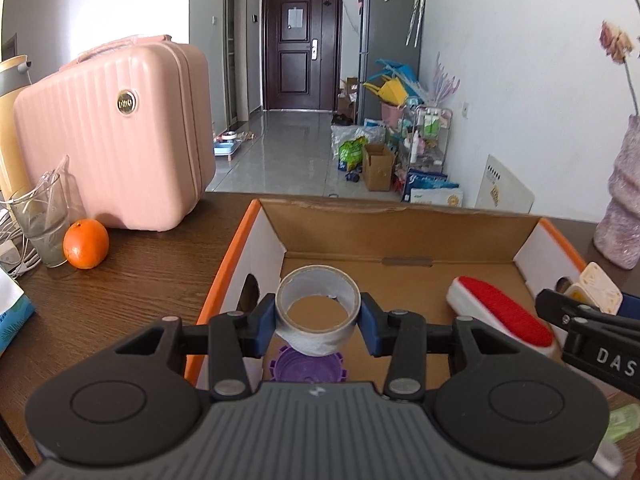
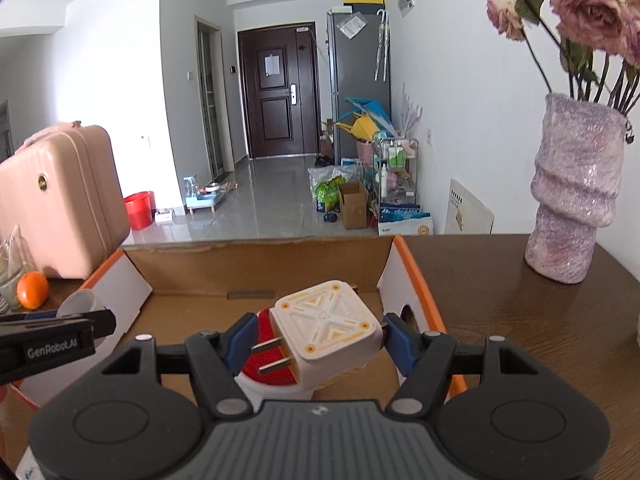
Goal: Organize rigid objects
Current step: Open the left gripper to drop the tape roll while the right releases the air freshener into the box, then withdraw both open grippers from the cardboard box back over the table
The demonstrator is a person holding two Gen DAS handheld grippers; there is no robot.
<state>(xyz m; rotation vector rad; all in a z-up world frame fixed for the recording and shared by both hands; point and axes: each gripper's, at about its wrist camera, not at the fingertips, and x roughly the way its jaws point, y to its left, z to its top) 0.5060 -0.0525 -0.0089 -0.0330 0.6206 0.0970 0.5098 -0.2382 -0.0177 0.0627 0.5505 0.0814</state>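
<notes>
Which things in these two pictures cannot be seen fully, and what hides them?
- Purple lid, left wrist view: mostly hidden beneath the tape roll and the left hand-held gripper.
- Red brush, right wrist view: largely behind the plug adapter in the right hand-held gripper.
- Green item, left wrist view: blurred, cut off by the edge.
- Box floor: near part hidden by both grippers.

The tape roll covered most of a purple toothed piece, leaving its kind unclear. The plug adapter hid much of the red brush. A green item at the right edge was blurred and cut off.
</notes>
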